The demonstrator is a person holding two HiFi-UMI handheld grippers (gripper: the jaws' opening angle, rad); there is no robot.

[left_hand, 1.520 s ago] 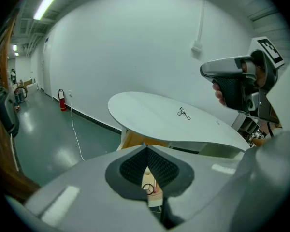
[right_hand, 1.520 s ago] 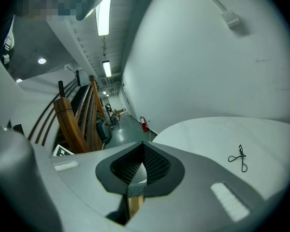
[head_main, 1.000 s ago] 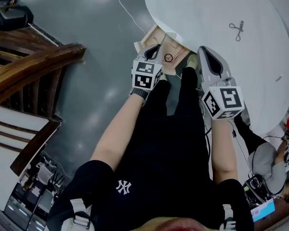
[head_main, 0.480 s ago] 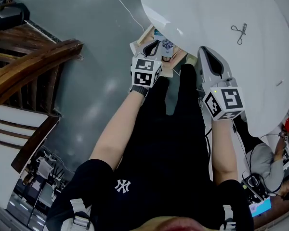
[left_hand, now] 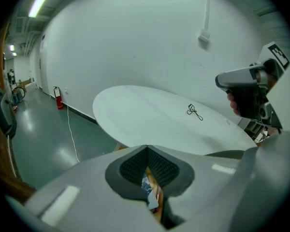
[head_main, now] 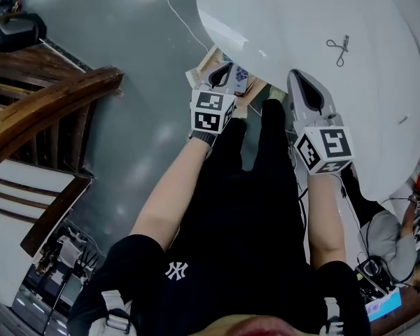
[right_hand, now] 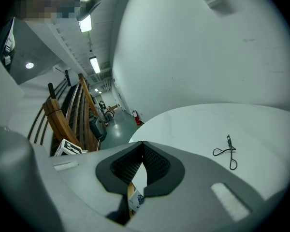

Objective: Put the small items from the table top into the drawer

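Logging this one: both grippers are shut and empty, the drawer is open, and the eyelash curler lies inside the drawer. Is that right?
Not quite: the eyelash curler lies on the white table top, not inside the drawer, as the head view shows. The rest holds: the left gripper and right gripper are shut and empty, and the drawer is open.

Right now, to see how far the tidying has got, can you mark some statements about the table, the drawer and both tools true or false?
1. An eyelash curler lies on the white table. True.
2. The left tool holds the curler. False: its jaws are together on nothing.
3. The drawer is empty. False: a blue-patterned item lies in it.
4. The right tool is shut. True.
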